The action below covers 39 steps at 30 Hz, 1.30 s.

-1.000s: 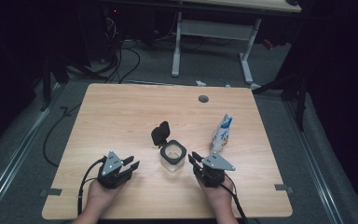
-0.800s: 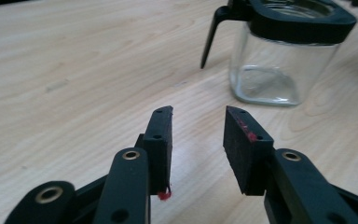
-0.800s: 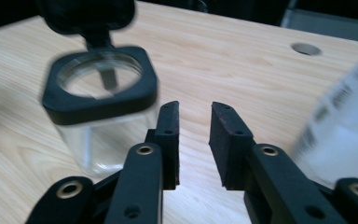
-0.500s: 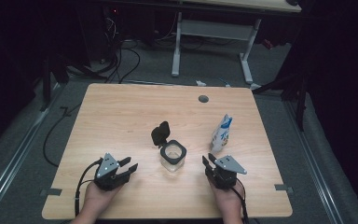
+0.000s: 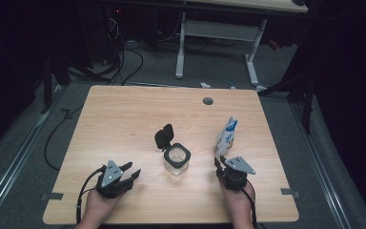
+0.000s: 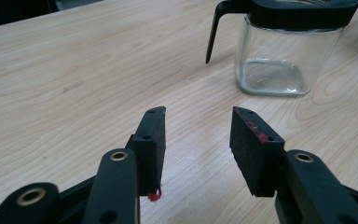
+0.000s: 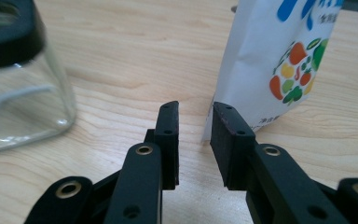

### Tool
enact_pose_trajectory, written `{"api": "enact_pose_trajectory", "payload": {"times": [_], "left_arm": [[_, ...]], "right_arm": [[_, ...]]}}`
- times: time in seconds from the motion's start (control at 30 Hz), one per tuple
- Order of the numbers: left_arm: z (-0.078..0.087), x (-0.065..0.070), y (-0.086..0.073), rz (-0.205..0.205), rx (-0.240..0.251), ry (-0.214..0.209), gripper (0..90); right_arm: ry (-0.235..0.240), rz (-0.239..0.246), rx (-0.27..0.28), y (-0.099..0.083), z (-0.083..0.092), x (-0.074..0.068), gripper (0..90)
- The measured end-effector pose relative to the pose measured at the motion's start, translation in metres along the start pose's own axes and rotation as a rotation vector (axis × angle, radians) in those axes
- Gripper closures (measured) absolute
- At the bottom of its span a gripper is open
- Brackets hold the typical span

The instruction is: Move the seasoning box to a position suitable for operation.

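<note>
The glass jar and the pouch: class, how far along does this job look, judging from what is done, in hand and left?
Done: the glass jar stands open, its black lid flipped back, and looks empty. The pouch stands upright beside it. In hand: nothing; the left tool and the right tool, whose jaws have just been moving, are both open and empty. Left, probably: taking the pouch and filling the jar.

Wooden table (image 5: pixel 124 119) bears glass jar (image 5: pixel 177 161); pouch (image 5: pixel 226 136).
</note>
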<state>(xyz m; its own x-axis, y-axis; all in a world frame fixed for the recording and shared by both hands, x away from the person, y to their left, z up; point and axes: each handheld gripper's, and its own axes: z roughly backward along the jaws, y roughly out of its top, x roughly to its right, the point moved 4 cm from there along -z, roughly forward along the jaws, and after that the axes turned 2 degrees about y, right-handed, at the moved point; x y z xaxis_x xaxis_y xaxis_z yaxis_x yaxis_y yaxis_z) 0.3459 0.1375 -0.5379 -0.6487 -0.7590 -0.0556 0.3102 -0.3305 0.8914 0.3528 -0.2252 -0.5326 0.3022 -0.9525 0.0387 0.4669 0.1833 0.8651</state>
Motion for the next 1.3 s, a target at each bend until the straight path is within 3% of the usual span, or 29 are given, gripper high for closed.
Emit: {"api": "enact_pose_trajectory", "payload": {"times": [0.1,0.27,0.4,0.53,0.7,1.07,1.2,1.3], "left_arm": [[0.004,-0.003,-0.002,0.007,0.007,0.006,55.5],[0.011,-0.007,-0.006,0.015,0.01,0.016,55.4],[0.014,-0.009,-0.007,0.024,0.013,0.025,55.4],[0.017,-0.01,-0.009,0.024,0.017,0.032,55.3],[0.023,-0.011,-0.011,0.022,0.021,0.048,55.3],[0.033,-0.015,-0.018,0.032,0.023,0.073,55.2],[0.036,-0.016,-0.019,0.036,0.024,0.077,55.2],[0.037,-0.016,-0.019,0.035,0.026,0.078,55.2]], "right_arm": [[-0.034,0.004,-0.027,-0.001,-0.008,0.003,70.6],[-0.1,-0.053,-0.021,0.001,-0.01,0.016,54.3],[-0.104,-0.088,0.003,0.006,-0.011,0.021,43.7],[-0.103,-0.081,0.026,0.012,-0.015,0.018,39.0],[-0.127,-0.05,0.033,0.02,-0.019,0.016,40.2],[-0.17,-0.038,0.054,0.034,-0.027,0.019,44.9],[-0.176,-0.035,0.051,0.035,-0.028,0.019,53.0],[-0.187,-0.03,0.05,0.035,-0.026,0.019,65.2]]}}
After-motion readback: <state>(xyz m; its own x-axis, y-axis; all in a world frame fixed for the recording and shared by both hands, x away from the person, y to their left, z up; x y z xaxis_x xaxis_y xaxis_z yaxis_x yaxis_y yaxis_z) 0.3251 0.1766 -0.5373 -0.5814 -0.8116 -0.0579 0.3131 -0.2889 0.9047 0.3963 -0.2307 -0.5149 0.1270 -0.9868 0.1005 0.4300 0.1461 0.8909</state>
